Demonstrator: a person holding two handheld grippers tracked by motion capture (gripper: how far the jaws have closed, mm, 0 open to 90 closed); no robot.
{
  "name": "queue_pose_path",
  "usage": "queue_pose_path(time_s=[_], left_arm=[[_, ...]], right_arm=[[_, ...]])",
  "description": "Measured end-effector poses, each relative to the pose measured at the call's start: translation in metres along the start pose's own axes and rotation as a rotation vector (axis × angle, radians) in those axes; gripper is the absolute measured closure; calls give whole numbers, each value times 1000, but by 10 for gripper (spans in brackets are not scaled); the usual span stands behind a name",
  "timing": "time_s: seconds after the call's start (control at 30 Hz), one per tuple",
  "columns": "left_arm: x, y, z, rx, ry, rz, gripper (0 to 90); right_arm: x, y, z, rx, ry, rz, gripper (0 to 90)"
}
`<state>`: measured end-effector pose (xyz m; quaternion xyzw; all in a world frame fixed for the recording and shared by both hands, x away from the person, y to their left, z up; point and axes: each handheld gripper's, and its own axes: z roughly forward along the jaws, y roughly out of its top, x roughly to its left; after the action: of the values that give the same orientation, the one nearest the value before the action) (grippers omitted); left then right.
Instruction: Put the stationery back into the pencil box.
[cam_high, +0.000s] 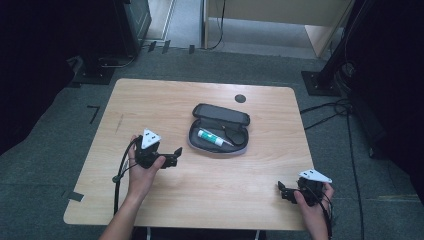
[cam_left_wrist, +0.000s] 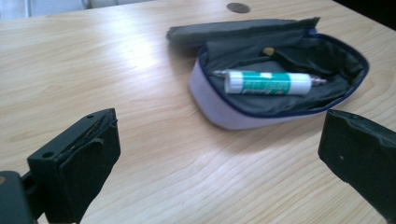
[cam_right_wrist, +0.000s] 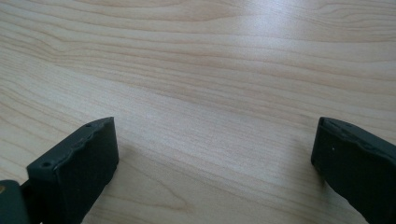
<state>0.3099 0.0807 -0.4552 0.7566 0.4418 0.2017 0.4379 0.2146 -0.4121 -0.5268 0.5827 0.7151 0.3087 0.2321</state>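
Observation:
An open grey pencil case (cam_high: 219, 130) lies near the middle of the wooden table (cam_high: 150, 100), its lid folded back. Inside it lies a white and green tube (cam_high: 212, 138). In the left gripper view the pencil case (cam_left_wrist: 243, 116) and the tube (cam_left_wrist: 268, 83) sit just ahead of my jaws. My left gripper (cam_high: 176, 156) is left of the case, a short way off, open and empty (cam_left_wrist: 219, 154). My right gripper (cam_high: 281, 190) rests near the table's front right edge, open over bare wood (cam_right_wrist: 215, 154).
A small dark round disc (cam_high: 240, 98) sits in the tabletop behind the case. Cables (cam_high: 325, 112) run over the grey carpet to the right. Black stand bases (cam_high: 320, 82) flank the table at the back.

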Motion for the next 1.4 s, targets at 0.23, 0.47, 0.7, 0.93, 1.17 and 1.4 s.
queue_pose_path(time_s=[0.23, 0.47, 0.7, 0.93, 1.17, 1.4], left_arm=[[21, -20, -12, 23, 44, -37, 0], [40, -43, -25, 48, 84, -69, 0], [61, -63, -39, 71, 133, -105, 0], [77, -80, -51, 107, 178, -116, 0], [91, -93, -64, 132, 221, -122, 0], [99, -103, -73, 173, 283, -103, 0]], right_arm=[[0, 0, 0, 2, -1, 0, 4], [0, 0, 0, 2, -1, 0, 4], [0, 0, 0, 2, 0, 0, 4], [0, 0, 0, 2, -1, 0, 4], [0, 0, 0, 2, -1, 0, 4], [0, 0, 0, 2, -1, 0, 4]])
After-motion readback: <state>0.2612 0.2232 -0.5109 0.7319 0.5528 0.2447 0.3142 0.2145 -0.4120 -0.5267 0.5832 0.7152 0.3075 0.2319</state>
